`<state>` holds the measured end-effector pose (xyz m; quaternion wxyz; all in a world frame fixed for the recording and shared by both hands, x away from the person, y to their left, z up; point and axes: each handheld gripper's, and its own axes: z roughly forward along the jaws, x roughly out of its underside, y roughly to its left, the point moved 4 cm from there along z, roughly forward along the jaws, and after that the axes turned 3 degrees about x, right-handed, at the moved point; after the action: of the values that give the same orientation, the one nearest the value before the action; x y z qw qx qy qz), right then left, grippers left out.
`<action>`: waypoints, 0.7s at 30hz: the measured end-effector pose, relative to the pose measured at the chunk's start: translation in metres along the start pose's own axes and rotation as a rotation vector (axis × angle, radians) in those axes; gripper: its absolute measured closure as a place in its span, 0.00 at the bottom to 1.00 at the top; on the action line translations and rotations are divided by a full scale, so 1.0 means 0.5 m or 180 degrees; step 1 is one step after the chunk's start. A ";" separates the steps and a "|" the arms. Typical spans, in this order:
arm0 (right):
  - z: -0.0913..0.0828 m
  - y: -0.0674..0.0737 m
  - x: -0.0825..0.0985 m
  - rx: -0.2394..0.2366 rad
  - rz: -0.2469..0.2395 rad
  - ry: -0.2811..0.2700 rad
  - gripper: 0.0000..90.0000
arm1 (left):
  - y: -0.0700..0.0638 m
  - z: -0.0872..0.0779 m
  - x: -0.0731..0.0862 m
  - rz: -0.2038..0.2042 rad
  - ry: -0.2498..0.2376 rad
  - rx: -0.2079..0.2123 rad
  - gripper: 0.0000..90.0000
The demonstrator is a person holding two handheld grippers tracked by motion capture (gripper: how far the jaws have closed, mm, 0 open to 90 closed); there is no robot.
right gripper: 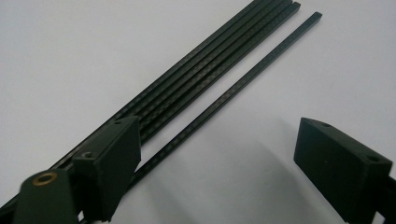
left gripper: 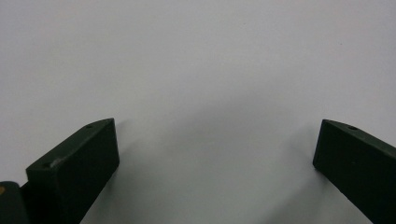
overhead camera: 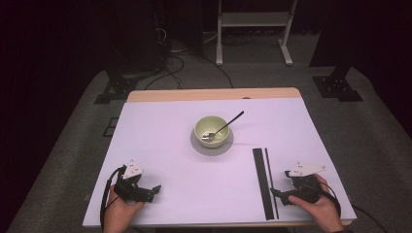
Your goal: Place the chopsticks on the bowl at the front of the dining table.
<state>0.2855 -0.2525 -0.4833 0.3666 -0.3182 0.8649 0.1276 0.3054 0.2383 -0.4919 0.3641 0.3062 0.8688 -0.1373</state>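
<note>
Nearest to me, my left tongs (overhead camera: 154,189) rest low on the near-left part of the white surface (overhead camera: 160,136), jaws spread wide with nothing but bare sheet between them in the left gripper view. My right tongs (overhead camera: 274,193) sit at the near-right, also gaping and holding nothing. In the right gripper view one jaw lies over the near end of the black rods (right gripper: 205,63), and a single rod (right gripper: 233,88), a little apart from the tight bundle, runs out from beside that jaw; I can't tell if the jaw touches any of them.

From the high view the rods lie side by side just left of my right hand (overhead camera: 318,206), pointing away from me toward the middle of the surface. Further out, near the centre, a pale green bowl (overhead camera: 212,130) stands on a grey saucer (overhead camera: 212,146), with a dark-handled spoon (overhead camera: 224,126) leaning inside, handle sticking out to the far right.

I judge I'm at the approach step: lining up on the rods, nothing gripped yet. The next move, as I see it, calls for sliding the right tongs sideways so the stray rod sits squarely between the jaws, lowering to the sheet, then closing gently. It's thin and flat to the surface, so it may slip out.
</note>
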 end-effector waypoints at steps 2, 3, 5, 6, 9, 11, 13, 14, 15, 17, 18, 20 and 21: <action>-0.003 0.003 0.003 -0.0003 0.0002 -0.0003 0.15 | 0.000 0.000 0.000 -0.0002 0.0000 -0.0001 0.00; -0.007 0.007 0.008 -0.0005 0.0016 -0.0007 0.15 | 0.000 0.000 0.000 -0.0001 0.0000 -0.0001 0.00; -0.011 0.013 0.015 -0.0008 0.0016 0.0005 0.15 | 0.000 0.000 0.000 -0.0001 -0.0001 0.0000 0.00; -0.012 0.015 0.018 -0.0007 0.0014 0.0013 0.15 | 0.000 0.000 0.000 -0.0001 -0.0001 -0.0001 0.00; -0.015 0.019 0.025 -0.0009 0.0011 0.0022 0.15 | 0.000 0.000 0.000 -0.0001 -0.0003 -0.0001 0.00; -0.018 0.023 0.030 -0.0020 0.0017 0.0020 0.15 | 0.000 0.000 0.000 -0.0003 -0.0004 -0.0001 0.00; -0.020 0.028 0.034 -0.0032 0.0018 0.0019 0.15 | 0.000 0.000 0.000 -0.0001 -0.0001 -0.0001 0.00; -0.020 0.028 0.034 -0.0032 0.0018 0.0019 0.15 | 0.000 0.000 0.000 -0.0003 -0.0003 -0.0001 0.00; -0.022 0.031 0.036 -0.0036 0.0012 0.0021 0.15 | 0.000 0.000 0.000 -0.0001 -0.0001 -0.0002 0.00; -0.023 0.036 0.039 -0.0042 0.0002 0.0030 0.15 | 0.000 0.000 0.000 -0.0003 -0.0003 -0.0001 0.00; -0.023 0.039 0.040 -0.0046 -0.0003 0.0034 0.15 | 0.000 0.000 0.000 -0.0002 -0.0003 -0.0001 0.00; -0.024 0.042 0.042 -0.0039 -0.0024 0.0040 0.15 | 0.000 0.000 0.000 0.0000 -0.0001 -0.0002 0.00; -0.024 0.042 0.042 -0.0039 -0.0024 0.0040 0.15 | 0.000 0.000 0.000 -0.0002 -0.0003 -0.0001 0.00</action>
<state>0.2540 -0.2514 -0.4901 0.3597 -0.3244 0.8652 0.1296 0.3053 0.2382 -0.4919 0.3646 0.3058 0.8688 -0.1374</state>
